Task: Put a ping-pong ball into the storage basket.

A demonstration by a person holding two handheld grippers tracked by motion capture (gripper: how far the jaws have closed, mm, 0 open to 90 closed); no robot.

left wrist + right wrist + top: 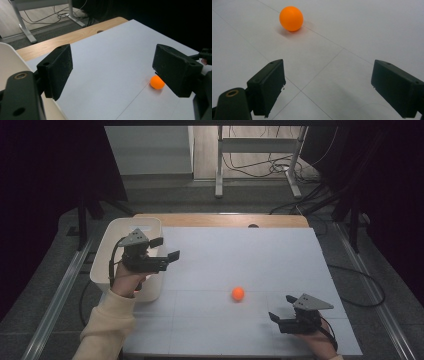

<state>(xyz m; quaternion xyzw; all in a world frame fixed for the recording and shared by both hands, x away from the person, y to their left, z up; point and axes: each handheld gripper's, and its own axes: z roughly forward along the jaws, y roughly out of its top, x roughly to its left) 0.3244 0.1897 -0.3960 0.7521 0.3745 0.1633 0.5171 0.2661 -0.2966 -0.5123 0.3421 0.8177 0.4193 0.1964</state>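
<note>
A small orange ball (238, 293) lies on the white table top, right of centre (157, 82) (291, 18). My left gripper (165, 248) is held above the table's left side, just over the edge of a white bin (116, 232), its jaws open and empty (112, 70). It points toward the ball from well to the left. Low near the front right corner, my right gripper (281, 308) is also open with nothing between its jaws (328, 87). The ball lies a short way ahead of it, to the left.
The white bin stands at the table's left edge. A wooden strip (220, 220) runs along the far edge of the table. Beyond it on the floor stand a metal frame (260, 160) and loose cables (260, 167).
</note>
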